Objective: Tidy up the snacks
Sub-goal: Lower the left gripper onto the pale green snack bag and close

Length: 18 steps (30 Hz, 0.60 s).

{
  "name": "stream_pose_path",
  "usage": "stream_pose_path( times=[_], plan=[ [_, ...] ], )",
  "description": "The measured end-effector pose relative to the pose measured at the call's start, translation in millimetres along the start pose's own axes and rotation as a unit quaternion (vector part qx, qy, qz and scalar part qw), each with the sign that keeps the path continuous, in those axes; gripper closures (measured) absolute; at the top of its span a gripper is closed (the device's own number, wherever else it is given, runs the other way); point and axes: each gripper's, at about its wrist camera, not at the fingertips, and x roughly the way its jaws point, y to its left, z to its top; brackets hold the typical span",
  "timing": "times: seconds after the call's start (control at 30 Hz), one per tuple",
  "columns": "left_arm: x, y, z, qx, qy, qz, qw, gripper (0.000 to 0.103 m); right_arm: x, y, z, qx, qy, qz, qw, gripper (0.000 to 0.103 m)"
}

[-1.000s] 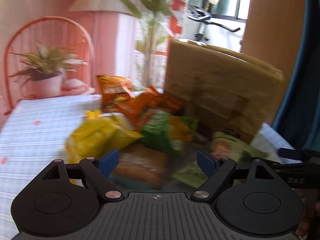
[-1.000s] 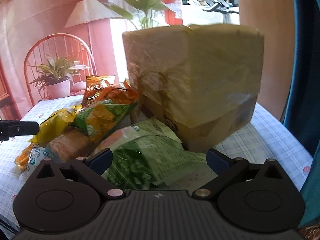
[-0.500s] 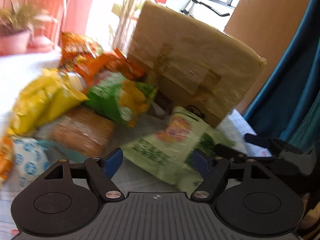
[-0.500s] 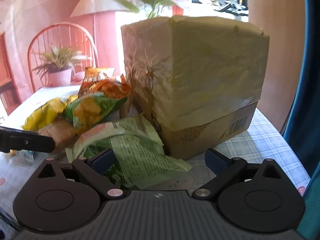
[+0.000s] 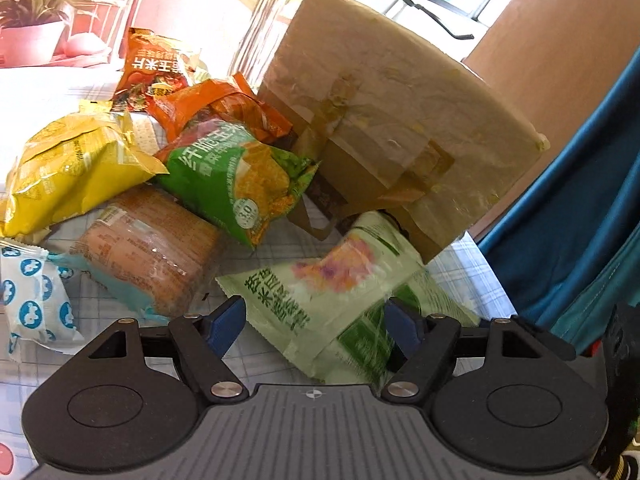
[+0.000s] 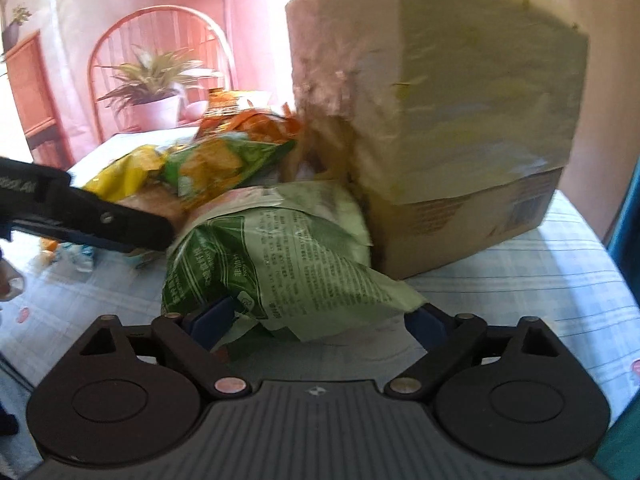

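Both grippers frame the pale green crinkly snack bag beside the taped cardboard box.
The right gripper is closing around it, pads not yet pressing; the left gripper stands wide; next, pinch and lift.

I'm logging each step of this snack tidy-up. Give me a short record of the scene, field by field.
setting: table with checked cloth
container: taped cardboard box, standing behind the snacks
nearest snack: pale green bag, lying beside the box
other snacks: yellow bag, green chip bag, orange bags, clear biscuit pack
left hand-held gripper: jaws astride the pale green bag
right hand-held gripper: jaws closing, same bag between them
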Motion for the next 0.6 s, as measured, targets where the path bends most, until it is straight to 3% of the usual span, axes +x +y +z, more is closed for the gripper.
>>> stream_pose_path(
  times=[0.17,0.47,0.6],
  plan=[
    [1,3,-3,-0.008,0.004,-0.003,1.0000,0.025,-3,14,-2,-0.039,0.025,0.041,0.998,0.011],
    [10,-1,-7,0.004,0.018,-0.015,0.9997,0.025,-17,1,7,-0.050,0.009,0.011,0.999,0.012],
    [13,-4,-9,0.011,0.023,-0.023,0.9994,0.025,-17,5,10,-0.101,0.003,-0.008,0.995,0.012]
  ],
)
